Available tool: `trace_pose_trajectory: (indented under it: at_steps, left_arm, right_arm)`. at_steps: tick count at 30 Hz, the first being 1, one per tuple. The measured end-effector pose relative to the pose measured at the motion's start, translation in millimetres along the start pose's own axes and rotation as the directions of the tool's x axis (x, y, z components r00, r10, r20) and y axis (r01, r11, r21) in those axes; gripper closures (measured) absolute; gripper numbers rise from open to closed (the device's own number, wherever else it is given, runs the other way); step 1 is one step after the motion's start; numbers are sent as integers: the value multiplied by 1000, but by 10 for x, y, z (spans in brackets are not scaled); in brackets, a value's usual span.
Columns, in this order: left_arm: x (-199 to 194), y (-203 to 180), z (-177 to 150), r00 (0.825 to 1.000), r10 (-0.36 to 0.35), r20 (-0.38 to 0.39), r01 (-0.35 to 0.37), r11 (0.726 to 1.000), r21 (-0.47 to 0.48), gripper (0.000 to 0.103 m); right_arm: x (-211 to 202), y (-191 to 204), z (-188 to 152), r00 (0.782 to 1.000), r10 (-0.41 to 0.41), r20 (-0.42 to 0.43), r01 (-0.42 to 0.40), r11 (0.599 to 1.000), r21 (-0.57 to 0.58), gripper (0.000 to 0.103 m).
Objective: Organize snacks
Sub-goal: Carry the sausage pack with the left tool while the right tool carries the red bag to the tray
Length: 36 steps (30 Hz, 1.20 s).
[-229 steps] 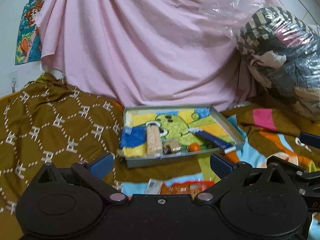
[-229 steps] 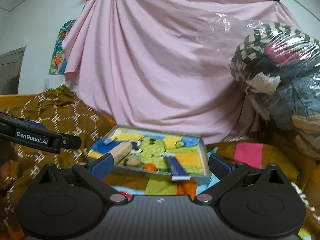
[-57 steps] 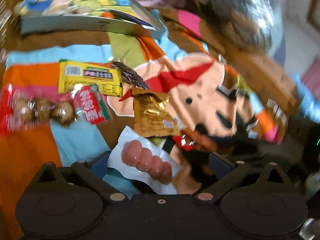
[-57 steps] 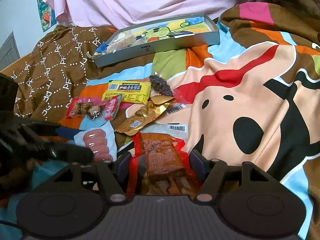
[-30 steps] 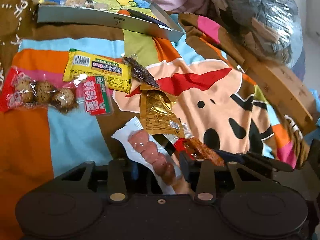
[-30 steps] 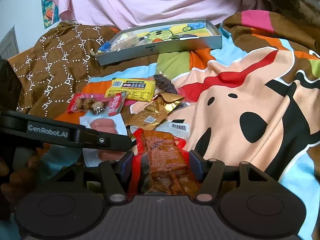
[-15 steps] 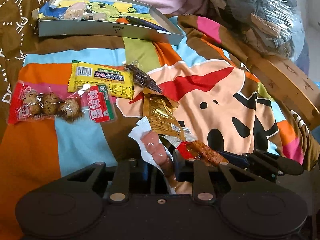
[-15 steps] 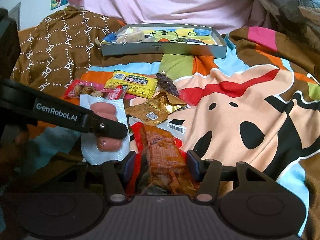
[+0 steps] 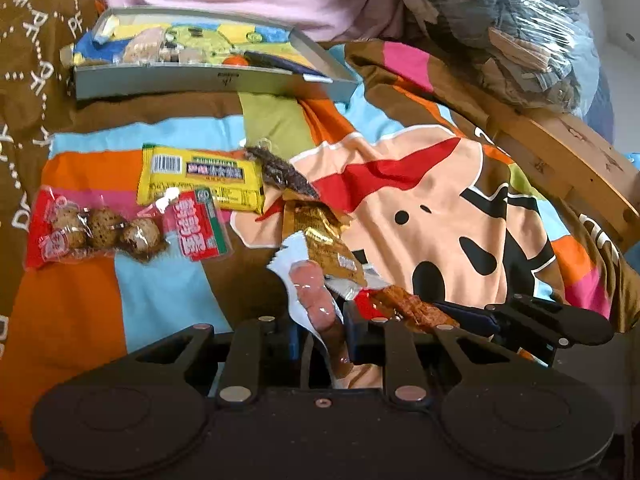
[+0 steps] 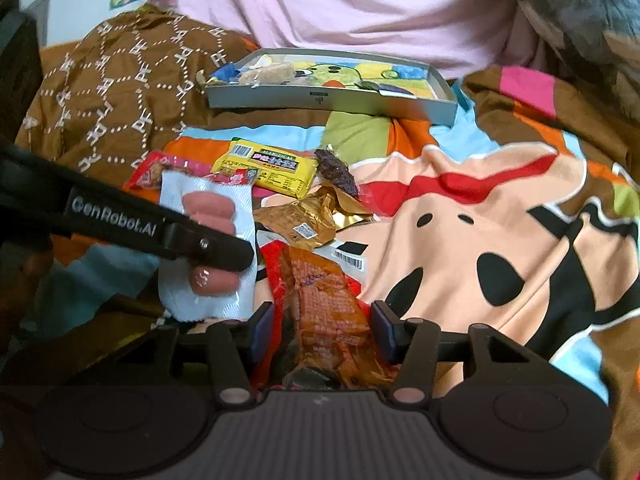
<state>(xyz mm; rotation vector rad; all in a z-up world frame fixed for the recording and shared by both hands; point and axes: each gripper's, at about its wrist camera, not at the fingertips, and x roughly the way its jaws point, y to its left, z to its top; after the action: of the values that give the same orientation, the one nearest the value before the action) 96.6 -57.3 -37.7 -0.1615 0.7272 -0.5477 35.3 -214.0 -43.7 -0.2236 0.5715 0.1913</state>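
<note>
My left gripper (image 9: 320, 330) is shut on a white pack of pink sausages (image 9: 314, 296), held above the blanket; the pack also shows in the right wrist view (image 10: 208, 236). My right gripper (image 10: 320, 330) is shut on a red pack with an orange-brown slab (image 10: 324, 304), lifted; it also shows in the left wrist view (image 9: 404, 306). On the blanket lie a yellow bar pack (image 9: 200, 178), a red pack of brown eggs (image 9: 100, 232), a dark wrapped snack (image 9: 280, 174) and a gold pack (image 9: 324, 240). A grey tray (image 9: 208, 80) with several snacks sits at the back.
A pink sheet (image 10: 340, 4) hangs behind the tray. A plastic-wrapped bundle of clothes (image 9: 500, 28) and a curved wooden rail (image 9: 560, 168) stand at the right. The brown patterned cover (image 10: 120, 92) rises at the left.
My left gripper closed on the sausage pack and lifted it off the blanket. My right gripper kept its hold on the red pack and rose with it.
</note>
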Motion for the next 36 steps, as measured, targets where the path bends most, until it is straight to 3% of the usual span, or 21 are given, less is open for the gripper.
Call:
trace_pose_trajectory:
  at_steps: [5,13,24,36]
  left_arm:
    - [-61,-62,-3,999,18,28,-19,999,42,85]
    - [-62,-86,-13,999,27,36,-29,998,58,86]
    - [-189,-153,14,992,73,102,-83,991,102,86]
    - [-346,-146,209,969,124,213,-153,980,125,86]
  right_arm:
    - [-37,118,-1,999,-44,10,45,994,-101,50]
    - [-47,119,-3,998,-51,21,53,992,-118,50]
    - [-125,226,-15,994,-76,80,92,971,-222,51]
    - [-204,237,175,979,-104,178,155,939,-306,51]
